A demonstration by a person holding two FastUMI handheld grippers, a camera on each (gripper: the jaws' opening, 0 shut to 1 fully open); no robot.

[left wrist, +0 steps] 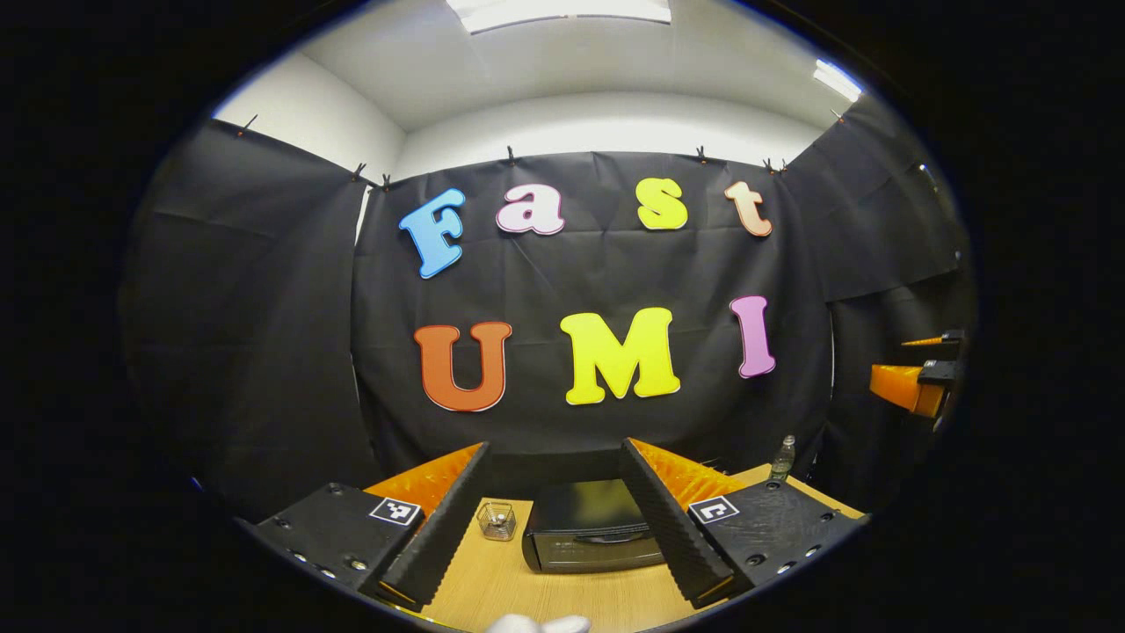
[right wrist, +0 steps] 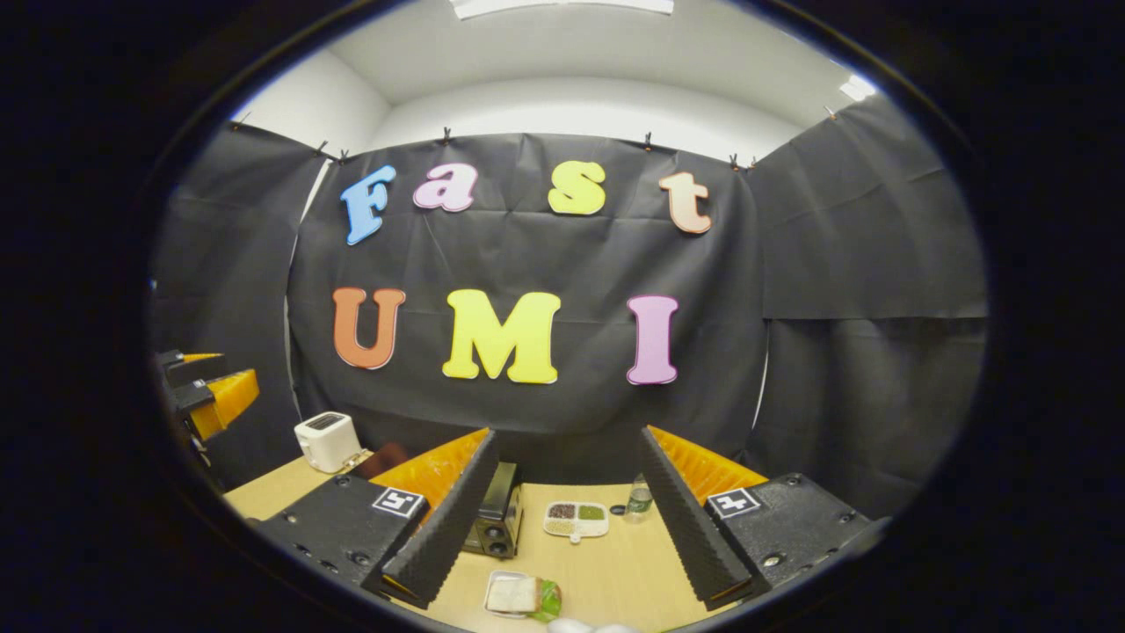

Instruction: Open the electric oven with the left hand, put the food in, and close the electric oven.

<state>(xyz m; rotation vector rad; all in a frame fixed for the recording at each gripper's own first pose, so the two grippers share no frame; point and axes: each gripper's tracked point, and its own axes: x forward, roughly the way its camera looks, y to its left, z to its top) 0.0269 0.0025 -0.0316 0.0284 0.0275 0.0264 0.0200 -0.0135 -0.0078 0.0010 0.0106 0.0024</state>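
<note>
The black electric oven (left wrist: 591,526) sits on the wooden table (left wrist: 492,585), its door closed, straight ahead between my left gripper's (left wrist: 558,519) open fingers. In the right gripper view the oven (right wrist: 497,522) shows partly behind the left finger. The food, a sandwich with green lettuce on a small clear tray (right wrist: 518,595), lies near the front edge, low between the spread fingers of my open right gripper (right wrist: 567,527). Neither gripper holds anything. At the right edge of the left gripper view the other gripper (left wrist: 918,378) hangs in the air.
A small glass cup (left wrist: 497,520) stands left of the oven. A plastic bottle (right wrist: 641,498) and a divided dish of grains (right wrist: 576,519) sit behind the food. A white toaster (right wrist: 327,441) stands at the table's far left. Something white (left wrist: 538,624) shows at the bottom edge.
</note>
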